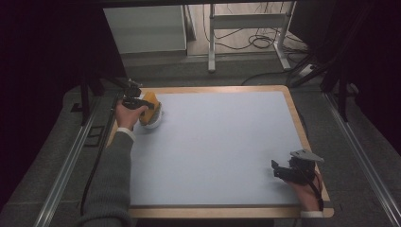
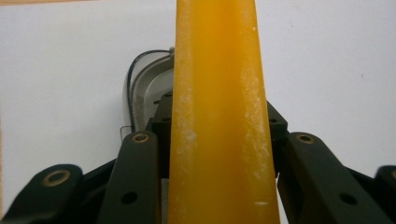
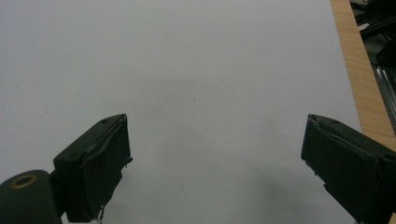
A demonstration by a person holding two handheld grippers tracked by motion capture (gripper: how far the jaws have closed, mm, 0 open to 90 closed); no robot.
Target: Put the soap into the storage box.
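A yellow-orange block [image 1: 150,106] stands at the far left of the table, and my left gripper [image 1: 143,102] is shut on it. In the left gripper view the block [image 2: 217,93] rises tall between the two black jaws, which press on its sides. Under the block sits a white rounded thing [image 1: 153,122]; a grey-white piece [image 2: 147,91] with a dark rim also shows behind the block. What it is I cannot tell. My right gripper [image 1: 279,169] rests near the table's front right corner. Its jaws [image 3: 215,158] are wide open with nothing between them.
A pale blue mat [image 1: 217,142] covers the wooden board [image 1: 295,113], whose edge runs close to my right gripper. Metal rails [image 1: 71,161] flank the table. Beyond the far edge stand a white frame [image 1: 246,21] and loose cables on the floor.
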